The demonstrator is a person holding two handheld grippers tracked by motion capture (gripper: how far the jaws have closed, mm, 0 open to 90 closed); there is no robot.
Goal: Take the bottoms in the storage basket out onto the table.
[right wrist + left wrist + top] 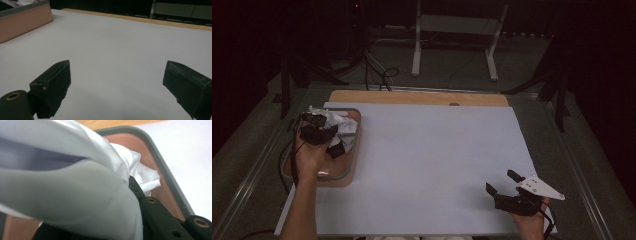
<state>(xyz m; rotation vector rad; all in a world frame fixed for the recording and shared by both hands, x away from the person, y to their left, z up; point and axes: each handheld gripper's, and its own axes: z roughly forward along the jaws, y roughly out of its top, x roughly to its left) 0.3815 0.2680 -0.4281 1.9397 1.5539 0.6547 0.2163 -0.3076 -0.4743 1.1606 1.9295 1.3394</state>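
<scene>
Item: white cloth, held at tray, left of surface.

Nearest us, our right gripper (503, 183) rests low on the white surface (432, 160), jaws spread, nothing between them. Farther off, our left gripper (318, 128) has its jaws pinching the white cloth (75, 195), bunched over the grey-rimmed tray (354, 150).

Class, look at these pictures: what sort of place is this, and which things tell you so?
Probably a lab or studio set up for recording. A table under a plain white sheet stands in a dark room, with cables and a metal stand behind it.
</scene>
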